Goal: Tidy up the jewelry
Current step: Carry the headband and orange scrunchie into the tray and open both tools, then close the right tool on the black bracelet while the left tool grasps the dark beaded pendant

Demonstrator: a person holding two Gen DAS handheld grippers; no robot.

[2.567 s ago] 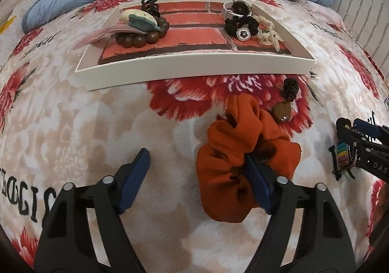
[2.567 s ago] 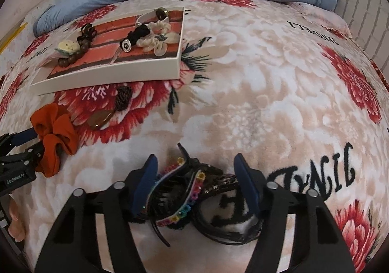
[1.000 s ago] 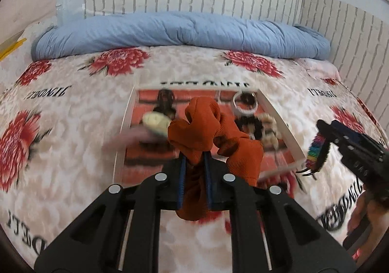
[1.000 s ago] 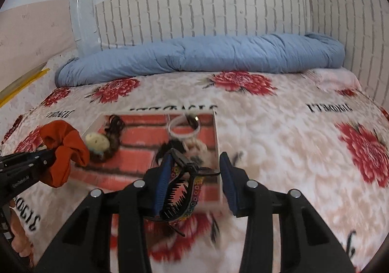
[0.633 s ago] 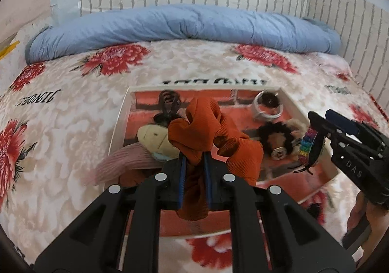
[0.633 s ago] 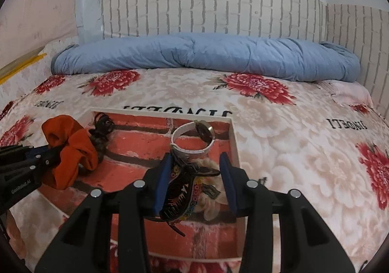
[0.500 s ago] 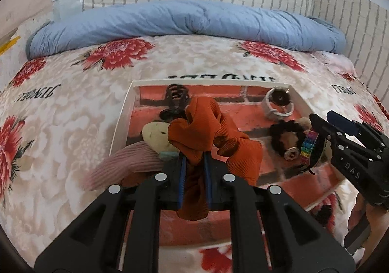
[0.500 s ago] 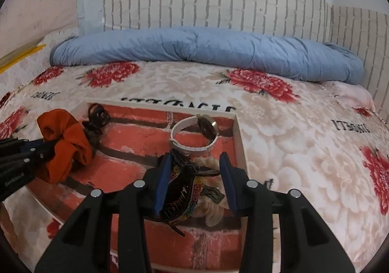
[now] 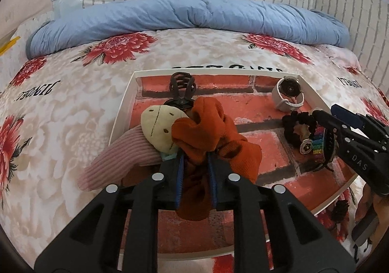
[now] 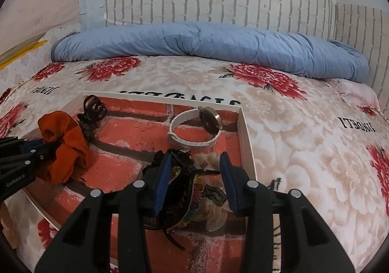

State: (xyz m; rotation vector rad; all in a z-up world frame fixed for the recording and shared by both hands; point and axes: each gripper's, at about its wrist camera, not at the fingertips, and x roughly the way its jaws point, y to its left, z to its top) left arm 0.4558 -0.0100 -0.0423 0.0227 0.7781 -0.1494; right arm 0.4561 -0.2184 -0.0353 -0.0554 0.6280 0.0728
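- Over the white tray (image 9: 122, 105) with the red brick-print floor, sitting on the floral bedspread (image 9: 60, 93).
- Left gripper (image 9: 194, 175) clamped tight on an orange scrunchie (image 9: 206, 134), held above the tray's left half, right next to a cream turtle-looking plush clip (image 9: 158, 127) and a pink ribbed piece (image 9: 121, 161).
- Right gripper (image 10: 194, 183) spread wider, with a black hair claw with rainbow beads (image 10: 180, 195) between its fingers; left pad touching it, can't tell if actually gripped or let go.
- Sits over the tray's right side, on top of a cream scrunchie (image 10: 214, 212) and a black scrunchie (image 9: 296, 127).
- White-strap watch (image 10: 194, 127) lying in the far right corner of the tray.
- Black claw clip (image 9: 182, 85) at the far left end, leaning by the rim.
- Blue duvet (image 10: 206, 44) rolled up along the brick-pattern wall.
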